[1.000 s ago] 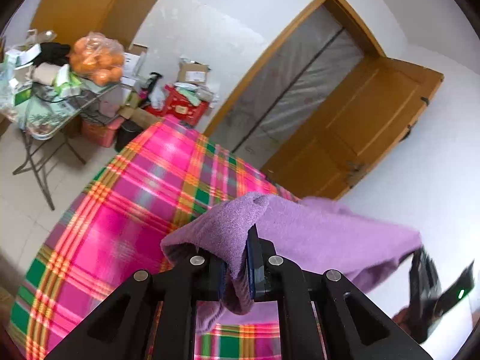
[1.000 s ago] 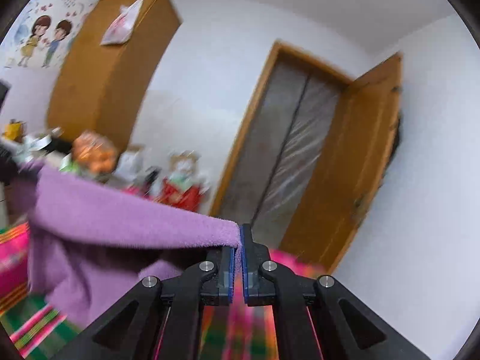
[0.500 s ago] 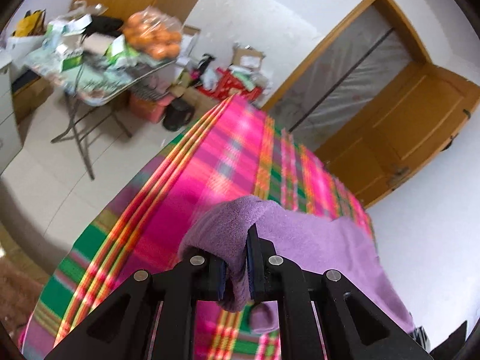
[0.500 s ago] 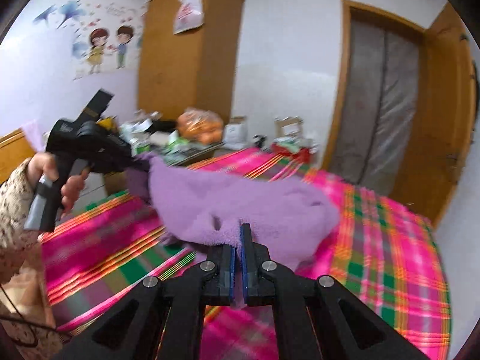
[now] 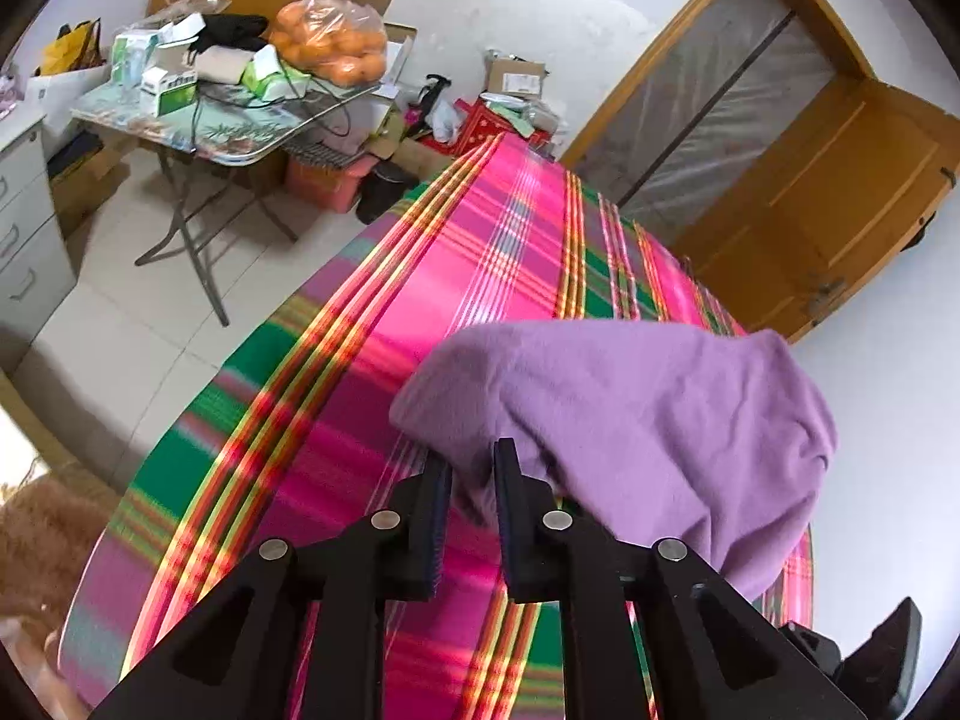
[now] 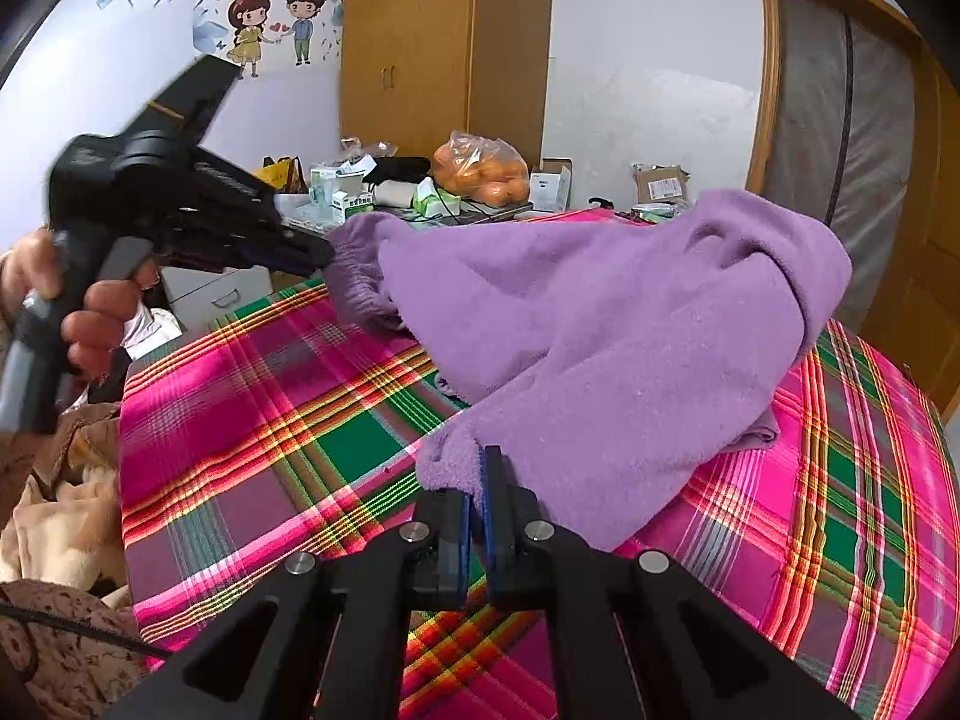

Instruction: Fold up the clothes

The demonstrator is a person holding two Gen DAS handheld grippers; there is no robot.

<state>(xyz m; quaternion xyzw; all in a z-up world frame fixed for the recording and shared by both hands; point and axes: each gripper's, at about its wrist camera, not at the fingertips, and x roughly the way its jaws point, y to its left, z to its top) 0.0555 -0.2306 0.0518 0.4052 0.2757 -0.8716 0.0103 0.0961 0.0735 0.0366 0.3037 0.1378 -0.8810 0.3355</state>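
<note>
A purple fleece garment (image 5: 630, 420) lies humped on the pink and green plaid bed sheet (image 5: 480, 252). My left gripper (image 5: 472, 462) holds one edge, with a fold of purple cloth between its nearly closed fingers. In the right wrist view the left gripper (image 6: 315, 252), held by a person's hand (image 6: 96, 312), meets the bunched left end of the garment (image 6: 600, 312) just above the sheet (image 6: 270, 420). My right gripper (image 6: 475, 480) is shut on the near corner, which laps over its left fingertip. The garment's far part sags onto the bed.
Left of the bed stands a folding table (image 5: 240, 144) that carries a bag of oranges (image 5: 330, 42) and boxes. A grey drawer unit (image 5: 24, 228) stands at the far left. A wooden door (image 5: 840, 198) is behind the bed. Beige cloth (image 6: 54, 516) lies beside the bed edge.
Both grippers have come down with the garment, from held up in the air to low over the bed. The garment now rests partly on the sheet. Both cameras have tilted downward.
</note>
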